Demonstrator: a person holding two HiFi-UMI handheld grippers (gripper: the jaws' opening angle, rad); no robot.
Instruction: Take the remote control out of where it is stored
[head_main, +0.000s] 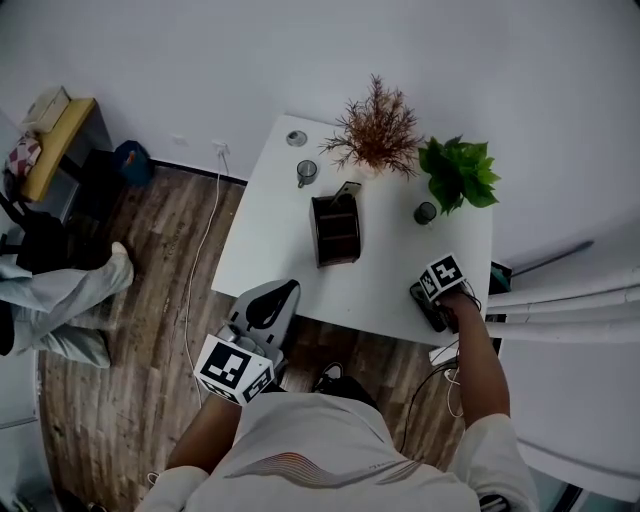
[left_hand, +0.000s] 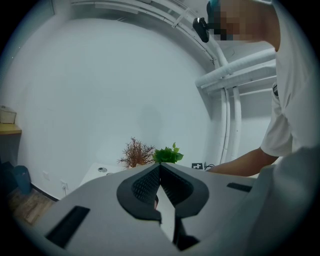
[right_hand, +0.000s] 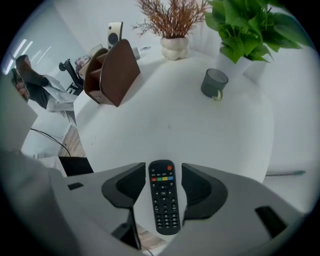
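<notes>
— Looking for the remote control (right_hand: 164, 200): where is it?

— Flat on the white table (head_main: 400, 270), buttons up, at the front edge near the right corner. Its near end seems to reach past that edge.

— Is the right gripper (right_hand: 164, 172) pinching it?

— No. Its claw is spread, one jaw on each side of the remote, with a gap showing on both sides.

— And the left gripper (left_hand: 160, 170)?

— Claw pressed together at the tips, nothing in it. It is held off the table's front left corner, above the wooden floor (head_main: 130, 300).

— Anything else on the table?

— A brown holder (head_main: 336, 232) at the middle, with a pale slim device (right_hand: 115, 34) standing up out of it. A grey cup (right_hand: 214, 82) sits toward the back right corner, just before a green plant (right_hand: 245, 25), and a dried plant (right_hand: 172, 20) stands at the back edge.
</notes>
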